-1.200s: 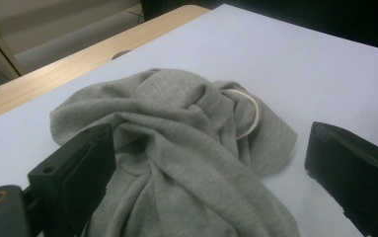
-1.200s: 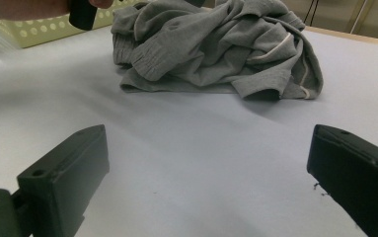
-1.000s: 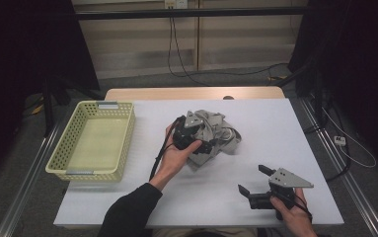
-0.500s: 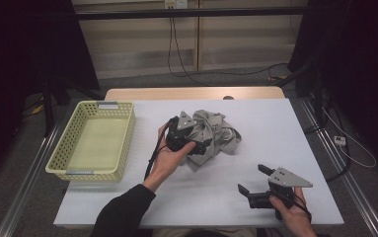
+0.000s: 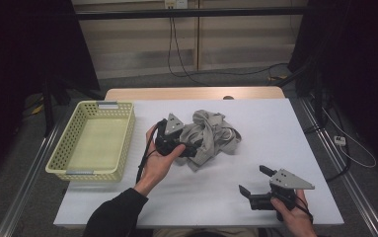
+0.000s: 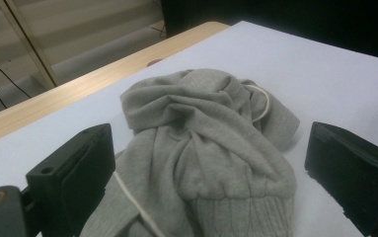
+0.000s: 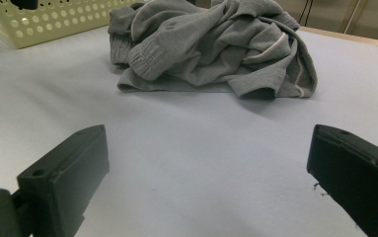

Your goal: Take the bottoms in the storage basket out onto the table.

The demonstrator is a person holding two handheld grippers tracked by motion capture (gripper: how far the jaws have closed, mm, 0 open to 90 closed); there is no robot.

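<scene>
Nearest the person, the right claw rests low over bare table, jaws spread wide with nothing between them. The right gripper view looks across the white top to the garment, well apart.

Farther out, the left claw is at the near-left edge of the crumpled grey garment, which lies mid-table. In the left gripper view the jaws stand wide on either side of a ribbed cuff and a bunched fold, not yet closed on them. A white drawstring runs under the left jaw.

What could go wrong, as I judge it: the pile is thick and layered, so closing here may catch only the top fold or the cord alone, and a lift would then drag the rest in a trailing heap or let it slip free.

To the left sits an empty yellow basket, just beside the left hand. Nothing lies between it and the garment. Beyond the table's far wooden edge, cables hang against the wall.
</scene>
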